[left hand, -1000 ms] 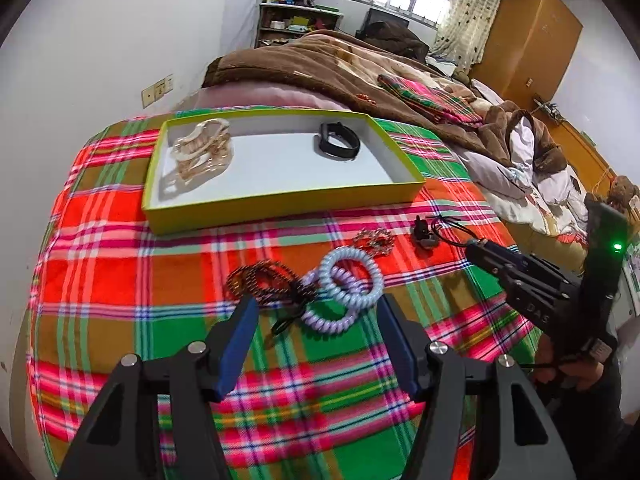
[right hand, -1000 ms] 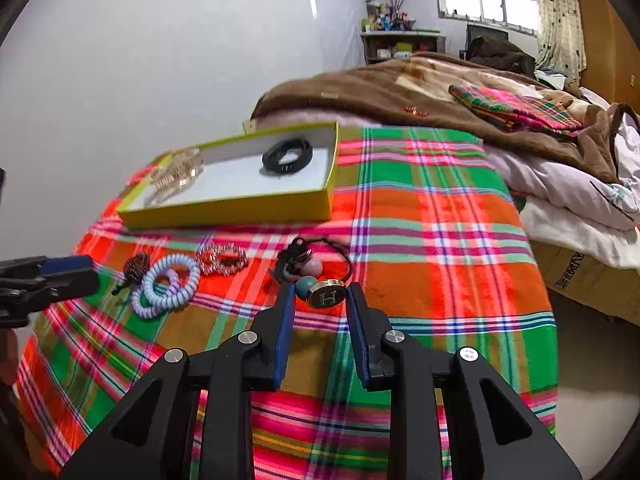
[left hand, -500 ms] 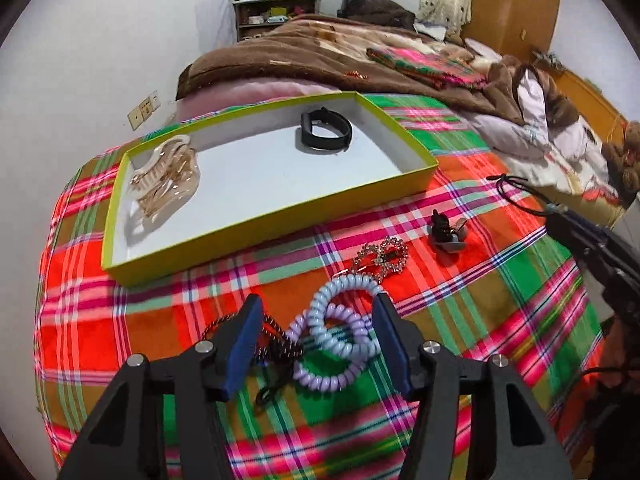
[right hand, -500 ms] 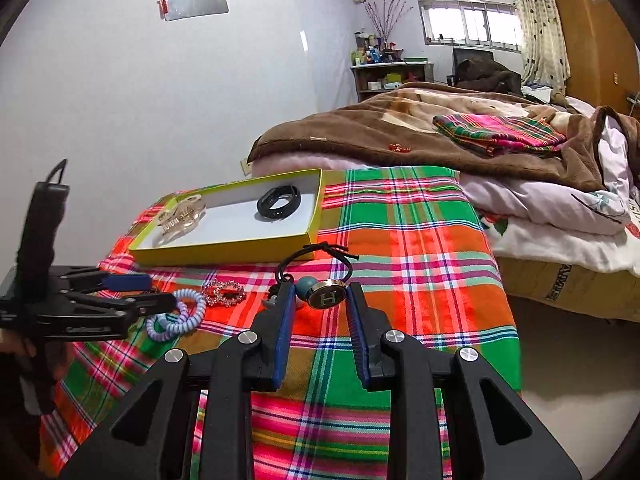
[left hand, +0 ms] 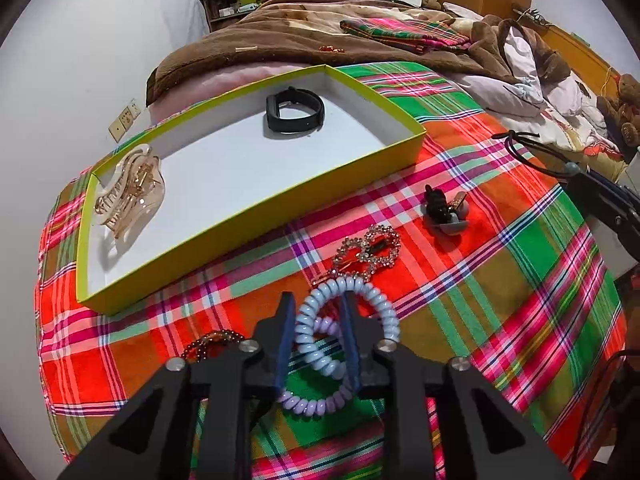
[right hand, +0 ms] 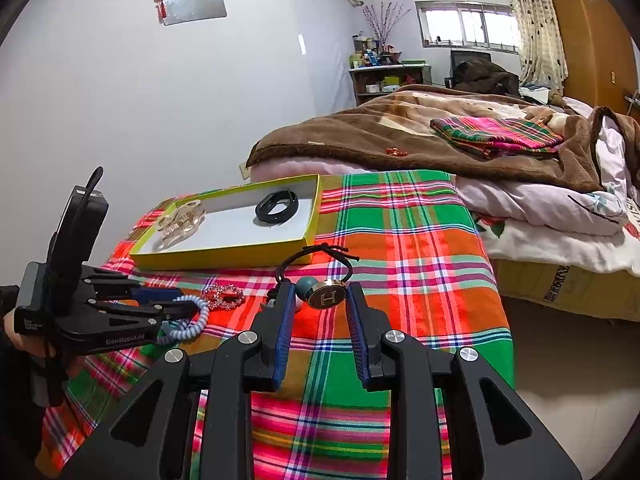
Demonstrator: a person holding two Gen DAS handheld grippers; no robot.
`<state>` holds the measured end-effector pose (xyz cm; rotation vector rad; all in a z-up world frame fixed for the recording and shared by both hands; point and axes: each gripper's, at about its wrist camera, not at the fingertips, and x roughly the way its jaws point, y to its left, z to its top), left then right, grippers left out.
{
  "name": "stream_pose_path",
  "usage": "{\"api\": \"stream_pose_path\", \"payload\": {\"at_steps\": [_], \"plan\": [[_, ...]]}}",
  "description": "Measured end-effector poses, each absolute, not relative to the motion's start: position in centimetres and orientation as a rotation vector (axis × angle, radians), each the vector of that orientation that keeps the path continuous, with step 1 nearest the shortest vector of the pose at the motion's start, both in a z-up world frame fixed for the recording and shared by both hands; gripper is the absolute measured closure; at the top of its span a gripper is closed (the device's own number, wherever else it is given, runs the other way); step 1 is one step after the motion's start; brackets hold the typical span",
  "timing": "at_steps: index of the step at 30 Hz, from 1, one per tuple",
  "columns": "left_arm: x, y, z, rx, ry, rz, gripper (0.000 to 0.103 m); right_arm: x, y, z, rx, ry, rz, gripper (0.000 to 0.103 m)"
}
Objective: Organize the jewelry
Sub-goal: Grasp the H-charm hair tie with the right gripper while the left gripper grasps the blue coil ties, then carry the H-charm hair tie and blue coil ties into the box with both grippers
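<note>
Plaid bedspread everywhere; left gripper sat low, pinching the blue coil hair tie, right gripper raised, clamping the black hair tie.

The left gripper hides part of the purple coil tie and most of the bead bracelet.

Counted on the plaid cloth: one tray holding one claw clip and one black band, two coil ties, one rhinestone clip, one beaded bracelet, one dark clip, and one cord tie.
</note>
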<state>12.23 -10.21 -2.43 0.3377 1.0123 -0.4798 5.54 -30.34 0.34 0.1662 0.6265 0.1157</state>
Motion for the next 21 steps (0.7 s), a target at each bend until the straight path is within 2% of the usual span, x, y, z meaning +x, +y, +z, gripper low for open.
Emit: {"api": "stream_pose_path", "payload": {"at_steps": [3,21], "plan": [[12.2,-10.0,-2.4,0.330,1.012,-0.475,0.092,5.5,-30.2,0.4,0.164,0.627,0.116,0.076],[11.7,-8.3,0.7,0.214,0.937,-0.488,0.093,5.2,-29.6,1.7,0.148,0.609,0.112,0.076]]}}
